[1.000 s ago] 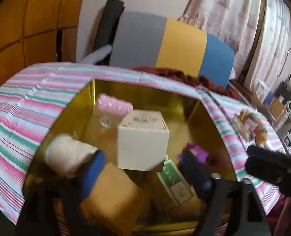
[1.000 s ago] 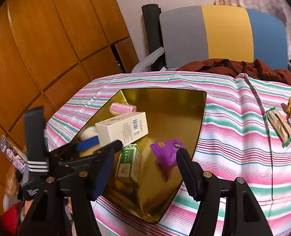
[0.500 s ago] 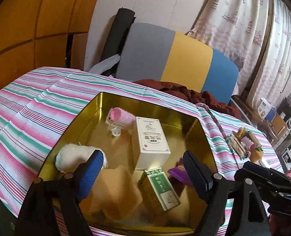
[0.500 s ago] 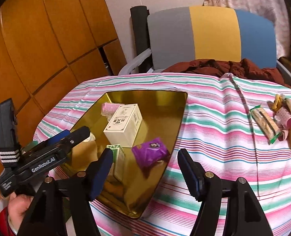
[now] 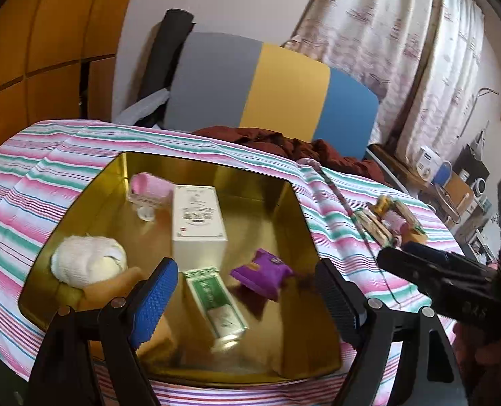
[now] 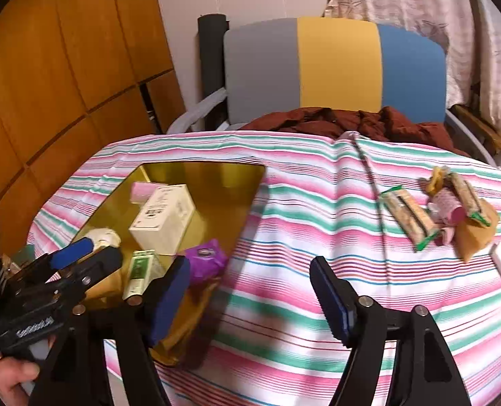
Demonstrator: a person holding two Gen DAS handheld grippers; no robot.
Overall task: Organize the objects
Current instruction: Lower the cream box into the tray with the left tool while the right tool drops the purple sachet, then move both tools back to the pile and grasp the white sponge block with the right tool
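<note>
Striped cloth covers the tabletop (image 6: 284, 203), where the gold tray (image 5: 216, 368) holds sorted boxes while the right tool (image 6: 247, 299), empty and opening, and spread left tool (image 5: 247, 299) seem between picks, loose snack packets (image 6: 409, 216) likely next.

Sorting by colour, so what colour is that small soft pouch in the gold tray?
Purple pouch; clearest in the left wrist view.

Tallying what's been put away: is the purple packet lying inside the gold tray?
Yes, the purple packet lies on the floor of the gold tray, beside the green box.
</note>
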